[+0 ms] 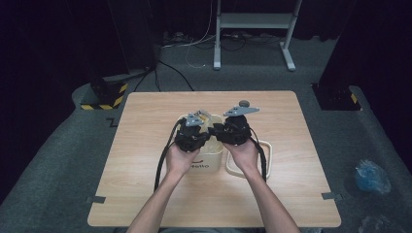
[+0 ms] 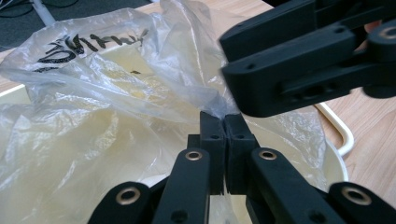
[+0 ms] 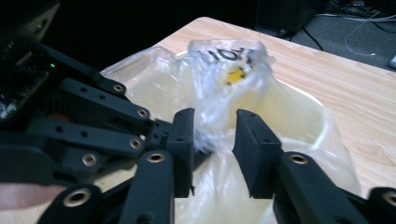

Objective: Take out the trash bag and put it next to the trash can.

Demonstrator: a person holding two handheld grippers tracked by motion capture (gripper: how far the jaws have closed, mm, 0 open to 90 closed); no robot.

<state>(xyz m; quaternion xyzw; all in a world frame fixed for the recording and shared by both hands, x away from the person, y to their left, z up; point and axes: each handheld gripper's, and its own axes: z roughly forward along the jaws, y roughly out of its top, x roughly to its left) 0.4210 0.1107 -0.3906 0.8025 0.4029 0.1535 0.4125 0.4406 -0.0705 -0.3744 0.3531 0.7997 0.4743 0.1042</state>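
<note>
Clear plastic bag, crumpled, black lettering

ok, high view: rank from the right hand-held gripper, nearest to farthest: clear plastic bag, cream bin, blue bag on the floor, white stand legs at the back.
1. clear plastic bag: at the right hand-held gripper, jaws around a fold.
2. cream bin: directly beneath, table centre.
3. blue bag: on the floor, far right.
4. white stand legs: back of the room, about as far off as the blue bag; too close to call.
</note>
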